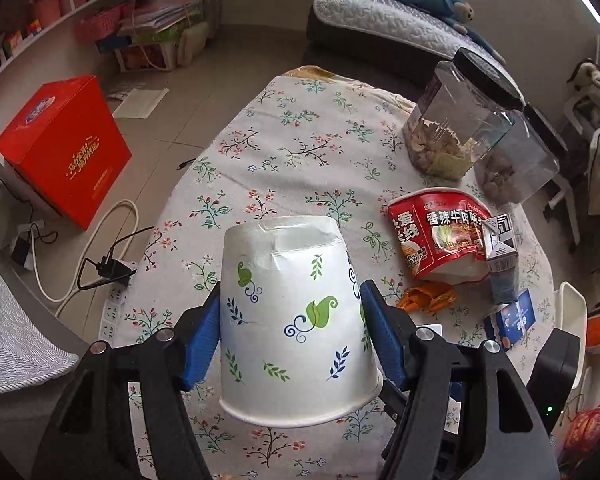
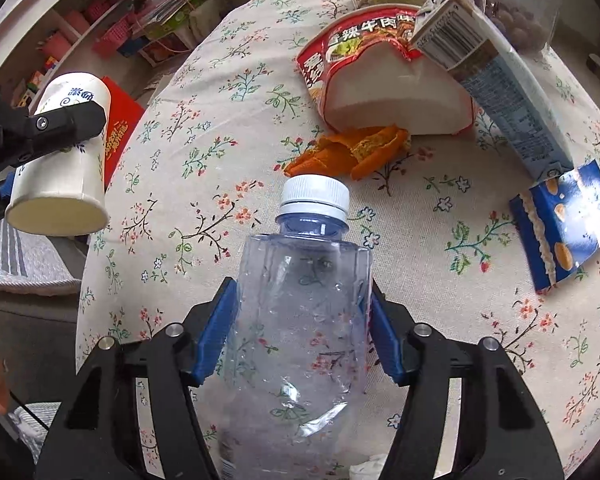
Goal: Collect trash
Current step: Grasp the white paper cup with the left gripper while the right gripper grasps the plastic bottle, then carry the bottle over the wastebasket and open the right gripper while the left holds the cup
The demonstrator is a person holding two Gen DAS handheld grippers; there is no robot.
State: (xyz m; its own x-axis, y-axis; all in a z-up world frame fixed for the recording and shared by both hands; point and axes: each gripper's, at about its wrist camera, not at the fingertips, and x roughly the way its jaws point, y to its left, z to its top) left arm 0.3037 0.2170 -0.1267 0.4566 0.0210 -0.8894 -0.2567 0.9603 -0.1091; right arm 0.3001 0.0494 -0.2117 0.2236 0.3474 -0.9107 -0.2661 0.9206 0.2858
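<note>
My left gripper (image 1: 290, 312) is shut on a white paper cup (image 1: 296, 320) with leaf prints, held above the floral tablecloth (image 1: 284, 140); the cup also shows at the left of the right wrist view (image 2: 60, 160). My right gripper (image 2: 300, 316) is shut on a clear plastic bottle (image 2: 300, 320) with a white cap. On the table lie a torn red noodle bowl (image 2: 384, 92), orange peel (image 2: 356, 148), a milk carton (image 2: 496, 76) and a blue snack wrapper (image 2: 568, 220).
Two clear jars (image 1: 460, 116) with black lids stand at the table's far right. A red box (image 1: 60, 148) and a power strip with cables (image 1: 108, 272) sit on the floor at left. Shelves (image 1: 80, 12) stand behind.
</note>
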